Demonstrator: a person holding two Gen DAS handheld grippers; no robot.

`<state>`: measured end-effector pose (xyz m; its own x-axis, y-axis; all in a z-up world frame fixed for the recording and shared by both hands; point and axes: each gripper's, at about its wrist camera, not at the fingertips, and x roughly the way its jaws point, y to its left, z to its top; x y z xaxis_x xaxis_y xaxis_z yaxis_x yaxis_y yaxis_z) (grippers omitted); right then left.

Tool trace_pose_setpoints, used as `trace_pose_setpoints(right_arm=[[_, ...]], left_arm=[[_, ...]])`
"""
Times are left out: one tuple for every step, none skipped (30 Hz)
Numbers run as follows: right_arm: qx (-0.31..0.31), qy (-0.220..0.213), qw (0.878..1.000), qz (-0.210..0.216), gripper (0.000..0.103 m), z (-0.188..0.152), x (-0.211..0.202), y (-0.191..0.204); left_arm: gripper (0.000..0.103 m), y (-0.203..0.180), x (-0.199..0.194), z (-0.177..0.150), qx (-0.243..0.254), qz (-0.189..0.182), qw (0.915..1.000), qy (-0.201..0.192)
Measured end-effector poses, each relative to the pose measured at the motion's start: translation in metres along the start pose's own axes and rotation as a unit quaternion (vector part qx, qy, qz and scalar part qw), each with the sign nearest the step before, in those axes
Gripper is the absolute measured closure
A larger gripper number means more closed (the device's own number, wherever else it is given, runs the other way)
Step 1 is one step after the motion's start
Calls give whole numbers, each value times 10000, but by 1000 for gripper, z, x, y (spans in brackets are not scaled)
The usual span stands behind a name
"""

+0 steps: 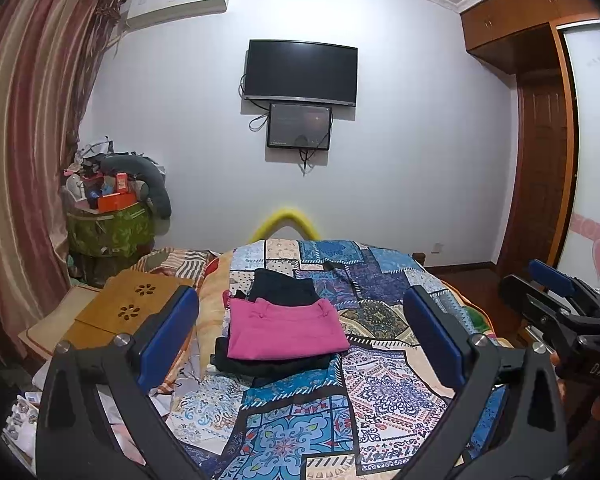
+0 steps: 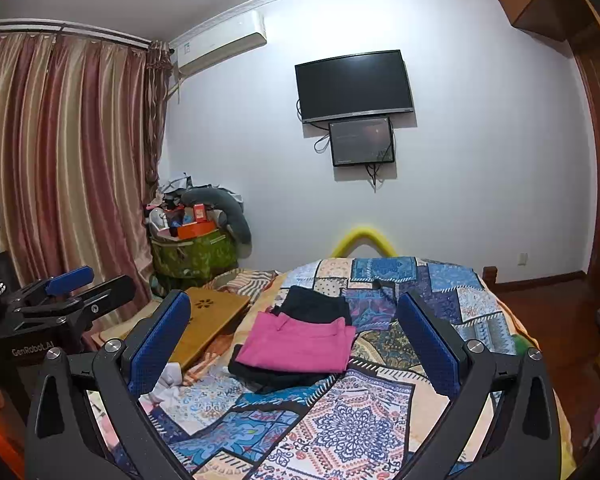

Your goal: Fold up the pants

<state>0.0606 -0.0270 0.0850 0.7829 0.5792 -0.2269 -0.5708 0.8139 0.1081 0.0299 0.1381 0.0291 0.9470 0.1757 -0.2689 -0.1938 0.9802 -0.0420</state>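
Pink pants [image 1: 285,330] lying folded into a neat rectangle on the patchwork bedspread [image 1: 384,396], stacked over a dark garment [image 1: 259,366], with a second dark garment [image 1: 285,290] just beyond the pink pants, toward the wall-mounted TV [image 1: 301,73]. Left tongs [image 1: 300,340] held well short of the pink pants, spread wide, gripping nothing. Right tongs [image 2: 293,344] likewise spread wide and empty, hovering on the near side of the pink pants. Wooden lap tray [image 1: 131,308] left of the pink pants, at the bed's edge.

Judging by the tidy stack: folding of this pair looks finished, or nearly so, both tongs clear of the cloth. Next move likely a reach for another unfolded pair; none plainly visible near the pink pants. Otherwise, a last squaring of the stack, calling for a low, gentle approach so as not to drag the top layer.
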Motion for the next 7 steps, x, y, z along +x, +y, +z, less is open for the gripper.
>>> trace_pose_setpoints(right_arm=[[9, 6, 10000, 1, 0, 0, 1, -1], [18, 13, 10000, -1, 0, 0, 1, -1], [24, 16, 10000, -4, 0, -1, 2, -3], [31, 18, 10000, -13, 0, -2, 3, -3], [44, 30, 10000, -19, 0, -3, 4, -4], [55, 45, 10000, -20, 0, -3, 5, -5], [71, 66, 9999, -27, 0, -3, 7, -7]], left_arm=[[0, 0, 1, 0, 12, -3, 10000, 15], [0, -1, 3, -1, 20, 3, 10000, 26], [0, -1, 3, -1, 26, 0, 10000, 37], [0, -1, 6, -2, 37, -9, 10000, 58], [0, -2, 8, -2, 49, -10, 10000, 78], [0, -3, 10, -2, 60, -10, 9999, 97], [0, -3, 14, -3, 75, -10, 9999, 120]])
